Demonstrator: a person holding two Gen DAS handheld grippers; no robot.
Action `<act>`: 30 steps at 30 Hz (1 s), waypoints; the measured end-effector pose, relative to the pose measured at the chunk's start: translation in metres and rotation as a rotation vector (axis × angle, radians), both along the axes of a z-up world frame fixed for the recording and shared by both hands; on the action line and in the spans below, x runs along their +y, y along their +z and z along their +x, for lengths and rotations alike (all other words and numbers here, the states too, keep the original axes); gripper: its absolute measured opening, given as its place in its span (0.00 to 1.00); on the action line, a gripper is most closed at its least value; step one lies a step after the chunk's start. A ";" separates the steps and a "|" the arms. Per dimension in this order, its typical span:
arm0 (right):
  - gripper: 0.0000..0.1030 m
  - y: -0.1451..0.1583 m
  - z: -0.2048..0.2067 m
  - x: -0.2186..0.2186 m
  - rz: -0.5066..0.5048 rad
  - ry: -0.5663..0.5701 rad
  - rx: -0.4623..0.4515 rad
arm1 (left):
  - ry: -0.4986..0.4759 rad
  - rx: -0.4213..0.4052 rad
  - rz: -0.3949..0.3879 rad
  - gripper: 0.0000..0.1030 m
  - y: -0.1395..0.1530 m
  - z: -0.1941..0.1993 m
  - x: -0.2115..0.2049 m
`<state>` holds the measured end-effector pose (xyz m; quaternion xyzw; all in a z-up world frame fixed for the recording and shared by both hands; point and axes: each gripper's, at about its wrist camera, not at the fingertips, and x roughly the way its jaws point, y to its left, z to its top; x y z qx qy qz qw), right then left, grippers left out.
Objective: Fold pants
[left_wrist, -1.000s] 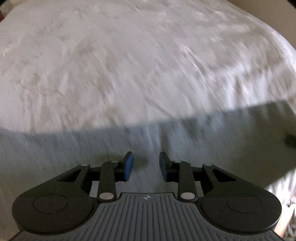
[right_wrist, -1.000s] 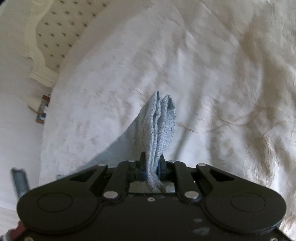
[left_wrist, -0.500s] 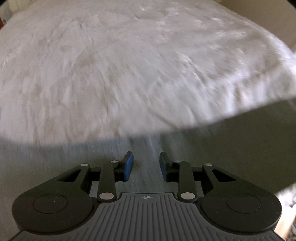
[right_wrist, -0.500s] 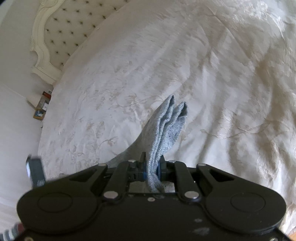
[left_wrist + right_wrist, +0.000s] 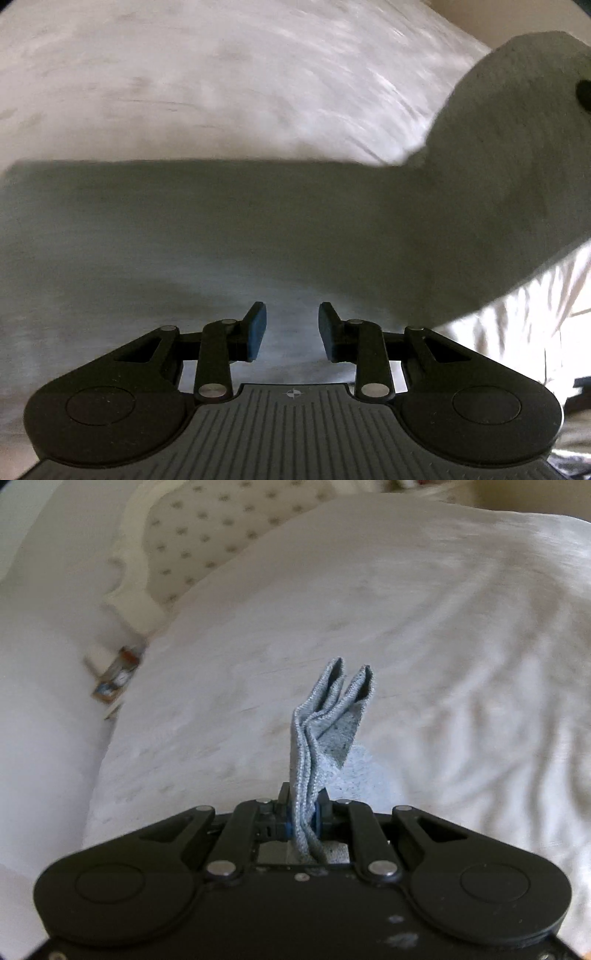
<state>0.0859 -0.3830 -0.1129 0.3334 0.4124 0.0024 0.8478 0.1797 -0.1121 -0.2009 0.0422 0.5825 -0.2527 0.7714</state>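
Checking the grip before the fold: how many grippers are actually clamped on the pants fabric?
1: the right gripper pinches a bunched hem of the pants. The left gripper hangs open above the grey cloth, nothing between its pads.

I can read no text, label or number anywhere; the small box beside the bed is too blurred.

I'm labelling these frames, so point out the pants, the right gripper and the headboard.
pants (image 5: 325,716), right wrist view, bunched hem edges.
right gripper (image 5: 303,814), right wrist view, between its fingertips.
headboard (image 5: 207,528), right wrist view, tufted panel.
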 end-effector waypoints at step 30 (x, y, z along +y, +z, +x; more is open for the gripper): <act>0.33 -0.084 0.051 0.215 -0.182 0.354 0.091 | 0.163 -0.063 -0.069 0.30 0.030 0.056 0.129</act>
